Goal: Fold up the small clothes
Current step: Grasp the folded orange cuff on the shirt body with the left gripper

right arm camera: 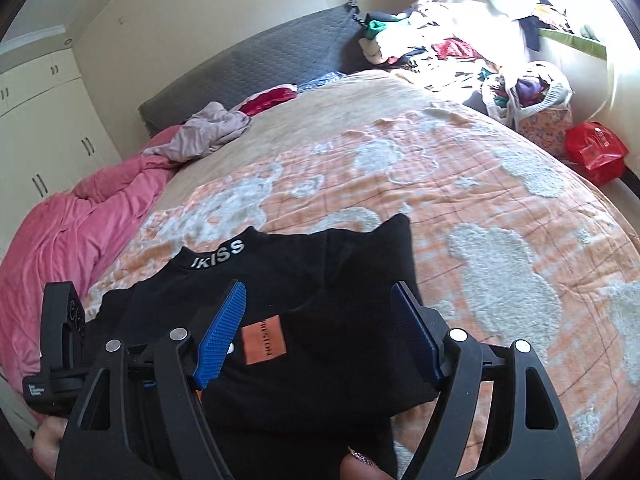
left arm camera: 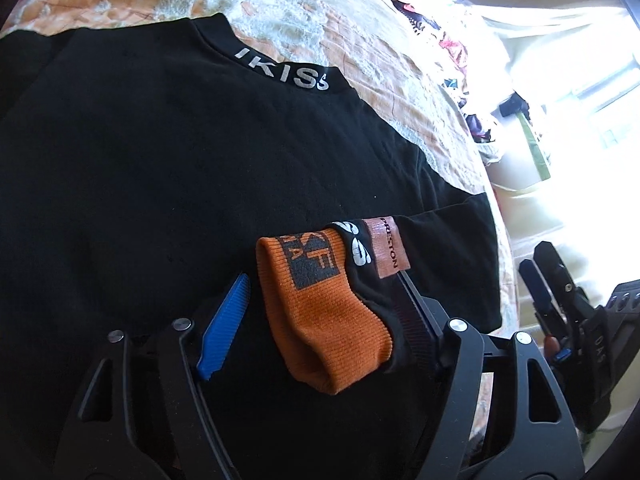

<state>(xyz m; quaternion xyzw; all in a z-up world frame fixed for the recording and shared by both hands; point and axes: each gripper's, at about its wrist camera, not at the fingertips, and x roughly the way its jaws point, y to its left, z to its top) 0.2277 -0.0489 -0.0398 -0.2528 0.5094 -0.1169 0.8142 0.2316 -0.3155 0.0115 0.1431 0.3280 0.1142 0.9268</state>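
A black sweatshirt (left arm camera: pixel 160 184) with white letters on its collar lies on the bed, its sleeve folded across the body. My left gripper (left arm camera: pixel 324 284) is open, its fingers on either side of the orange ribbed cuff (left arm camera: pixel 320 304), which lies loose between them next to a brown patch (left arm camera: pixel 386 248). My right gripper (right arm camera: pixel 318 320) is open just above the folded sleeve and the same patch (right arm camera: pixel 264 344) of the sweatshirt (right arm camera: pixel 320 264). It also shows at the right of the left wrist view (left arm camera: pixel 560 296).
The bed has an orange and white quilt (right arm camera: pixel 460 200). A pink blanket (right arm camera: pixel 60 232) lies at its left, a pale garment (right arm camera: pixel 208 132) near the grey headboard (right arm camera: pixel 260 60). Piles of clothes (right arm camera: pixel 440 44), a bag of laundry (right arm camera: pixel 532 92) and a red bag (right arm camera: pixel 596 148) are at the right.
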